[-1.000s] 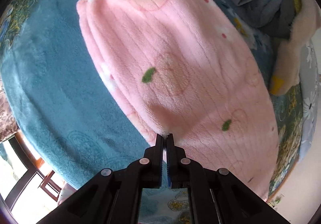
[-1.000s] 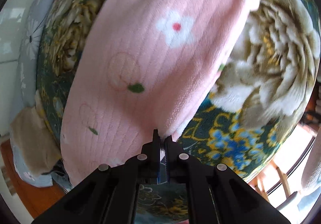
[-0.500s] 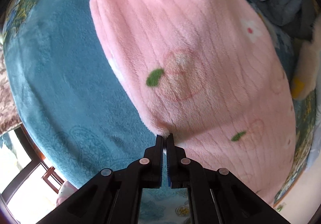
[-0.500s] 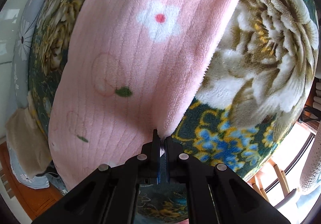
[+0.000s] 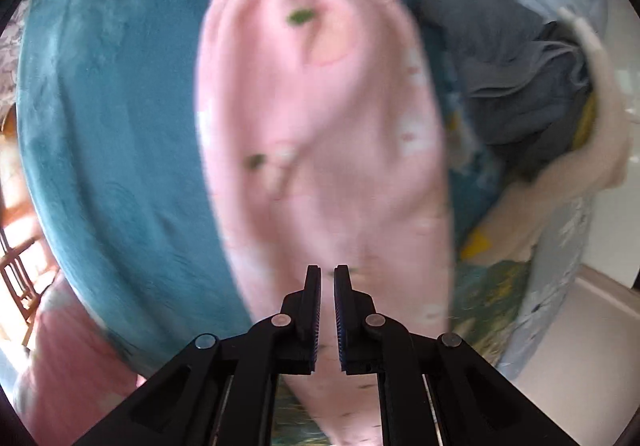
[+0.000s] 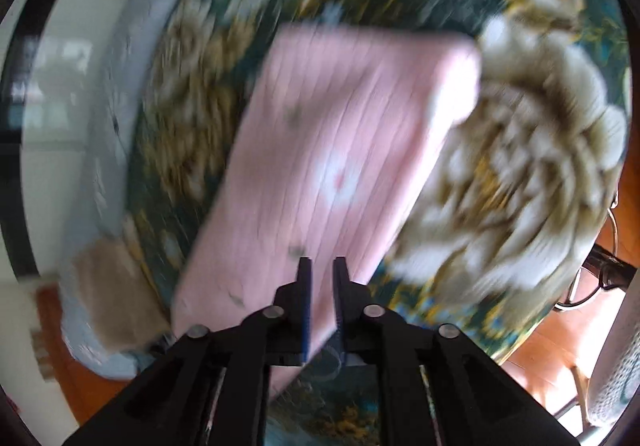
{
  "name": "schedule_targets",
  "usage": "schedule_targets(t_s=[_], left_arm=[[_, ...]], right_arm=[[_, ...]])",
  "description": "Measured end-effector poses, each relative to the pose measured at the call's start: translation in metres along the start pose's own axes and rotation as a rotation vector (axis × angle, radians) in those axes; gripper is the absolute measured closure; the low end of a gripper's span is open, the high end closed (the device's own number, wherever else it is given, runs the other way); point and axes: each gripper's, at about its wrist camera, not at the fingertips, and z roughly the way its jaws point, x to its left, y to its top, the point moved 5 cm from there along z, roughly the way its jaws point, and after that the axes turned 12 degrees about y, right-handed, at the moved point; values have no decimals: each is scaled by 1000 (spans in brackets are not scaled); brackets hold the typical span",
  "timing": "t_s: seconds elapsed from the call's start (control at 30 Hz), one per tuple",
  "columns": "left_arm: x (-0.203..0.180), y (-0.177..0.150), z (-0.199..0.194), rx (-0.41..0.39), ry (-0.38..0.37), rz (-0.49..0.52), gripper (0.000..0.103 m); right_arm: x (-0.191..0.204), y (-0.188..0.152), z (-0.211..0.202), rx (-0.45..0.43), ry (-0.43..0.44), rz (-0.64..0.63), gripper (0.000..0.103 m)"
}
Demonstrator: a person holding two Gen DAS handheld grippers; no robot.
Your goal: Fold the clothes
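A pink fleece garment [image 5: 320, 134] with green leaves and white flowers lies folded lengthwise on the bed. In the left wrist view my left gripper [image 5: 327, 272] hovers over its near end, jaws slightly apart and holding nothing. In the right wrist view the garment [image 6: 340, 166] lies across the floral blanket, and my right gripper [image 6: 322, 266] is over its near edge, jaws slightly apart and empty. Both views are motion-blurred.
A teal blanket [image 5: 112, 150] lies left of the garment. A grey clothes pile [image 5: 516, 66] and a cream garment [image 5: 568, 182] lie to the right. A green floral blanket [image 6: 520, 174] covers the bed. A wooden floor and chair [image 6: 600, 274] show at the bed's edge.
Both grippers have let go of the pink garment's edge and opened slightly. They have pulled back and up, so the garment now looks smaller and lies flat.
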Motion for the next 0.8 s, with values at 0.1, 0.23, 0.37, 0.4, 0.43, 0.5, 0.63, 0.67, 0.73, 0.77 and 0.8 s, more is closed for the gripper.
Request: schedule_targets(t_s=[0.1, 0.23, 0.37, 0.4, 0.43, 0.5, 0.63, 0.67, 0.73, 0.77, 0.8], left_arm=[[-54, -35, 0, -2, 16, 125, 94], [-90, -91, 7, 19, 57, 292, 87], [-101, -154, 17, 32, 138, 453, 79], [-95, -166, 12, 38, 155, 482, 79], [-96, -173, 14, 44, 171, 503, 79], [-103, -184, 20, 51, 206, 539, 79], [-110, -193, 27, 49, 244, 557, 78], [-114, -194, 29, 48, 249, 559, 78], [-119, -196, 29, 46, 256, 565, 77], [-122, -198, 29, 46, 259, 572, 77], [-126, -199, 32, 46, 260, 579, 77]], right_arm=[[-25, 30, -25, -58, -1, 32, 70], [-46, 57, -19, -64, -21, 75, 69], [-75, 71, 2, -72, 22, 185, 63], [-77, 73, 6, -69, 29, 191, 62], [-77, 75, 12, -61, 29, 183, 62], [-74, 79, 21, -36, -17, 118, 57], [-72, 88, 28, -16, -65, 23, 52], [-71, 89, 28, -12, -64, 16, 52], [-67, 91, 23, -28, -60, -7, 52], [-64, 91, 18, -40, -68, -23, 52], [-59, 90, 13, -50, -104, -51, 52]])
